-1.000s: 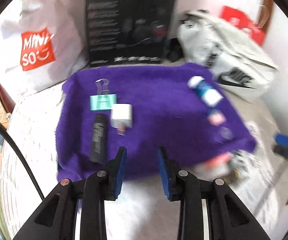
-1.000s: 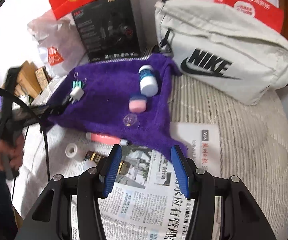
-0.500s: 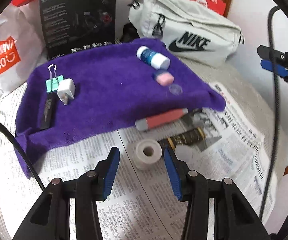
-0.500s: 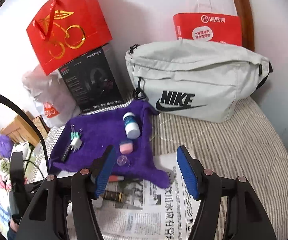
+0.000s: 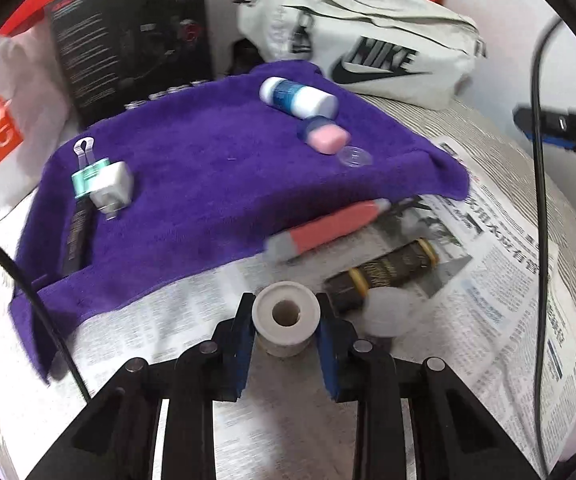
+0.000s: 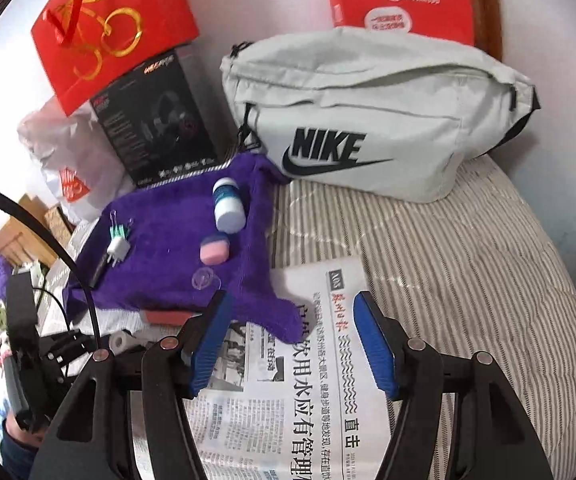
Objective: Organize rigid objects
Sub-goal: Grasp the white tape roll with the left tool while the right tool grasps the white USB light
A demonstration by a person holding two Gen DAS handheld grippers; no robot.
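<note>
White and cylindrical, the small hollow-cored tape roll (image 5: 286,317) lies on the newspaper (image 5: 500,300), apparently pinched between the left gripper's (image 5: 285,334) fingers; probably light and stiff, its curved sides suit gripping, while the right gripper (image 6: 292,342) hangs spread.

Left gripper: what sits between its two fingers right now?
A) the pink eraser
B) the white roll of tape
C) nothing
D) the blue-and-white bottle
B: in the left wrist view the white roll of tape sits between the fingers of the left gripper on the newspaper, though contact on both sides is unclear.
</note>
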